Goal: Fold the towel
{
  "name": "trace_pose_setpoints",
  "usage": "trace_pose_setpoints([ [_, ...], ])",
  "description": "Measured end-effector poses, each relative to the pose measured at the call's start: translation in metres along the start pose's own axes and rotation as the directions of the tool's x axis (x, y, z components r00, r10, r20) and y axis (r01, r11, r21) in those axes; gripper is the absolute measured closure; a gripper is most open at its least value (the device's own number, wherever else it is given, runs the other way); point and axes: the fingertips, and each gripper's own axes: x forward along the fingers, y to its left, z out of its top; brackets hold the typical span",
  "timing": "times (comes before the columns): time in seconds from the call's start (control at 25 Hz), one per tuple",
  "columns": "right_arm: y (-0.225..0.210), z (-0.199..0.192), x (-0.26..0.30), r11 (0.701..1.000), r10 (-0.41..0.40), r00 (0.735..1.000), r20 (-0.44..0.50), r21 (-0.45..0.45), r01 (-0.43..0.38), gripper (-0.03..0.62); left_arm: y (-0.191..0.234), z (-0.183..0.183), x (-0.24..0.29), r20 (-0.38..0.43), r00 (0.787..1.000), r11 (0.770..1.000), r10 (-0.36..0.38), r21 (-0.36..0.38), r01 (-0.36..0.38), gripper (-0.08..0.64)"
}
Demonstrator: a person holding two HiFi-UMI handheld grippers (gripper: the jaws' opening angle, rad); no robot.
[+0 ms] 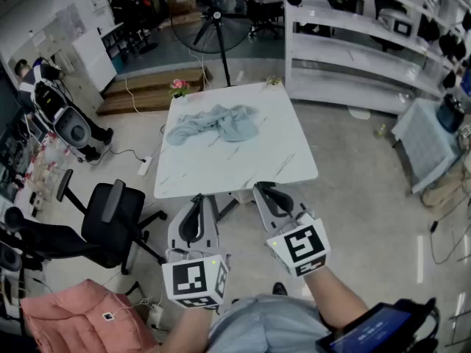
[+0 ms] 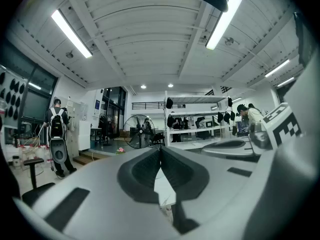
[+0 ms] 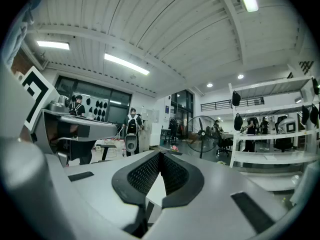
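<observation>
A crumpled light blue towel [image 1: 215,123] lies on the far left part of a white square table [image 1: 243,164] in the head view. Both grippers are held level in front of the table's near edge, well short of the towel. My left gripper [image 1: 197,199] is shut with nothing in it; its jaws meet at the tip [image 2: 160,149]. My right gripper [image 1: 262,190] is shut and empty too, its ribbed pads [image 3: 150,171] closed together. The towel does not show in either gripper view.
A black office chair [image 1: 110,223] stands left of the table, a pink cushion [image 1: 77,315] lower left. A standing fan [image 1: 215,20] and a small pink flower [image 1: 178,85] are beyond the far edge. White shelving [image 1: 368,57] runs along the right. A person [image 1: 33,87] stands far left.
</observation>
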Motion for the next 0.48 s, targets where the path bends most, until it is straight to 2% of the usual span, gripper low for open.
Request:
trace_pose_setpoints([
  [0.28, -0.018, -0.007, -0.008, 0.999, 0.004, 1.000, 0.014, 0.040, -0.005, 0.577, -0.021, -0.008, 0.007, -0.022, 1.000, 1.000, 0.000, 0.005, 0.001, 0.551],
  [0.48, -0.033, -0.024, -0.016, 0.997, 0.058, 0.998, -0.009, 0.045, -0.057, 0.571, -0.037, -0.022, 0.013, -0.054, 0.998, 1.000, 0.017, -0.006, -0.017, 0.551],
])
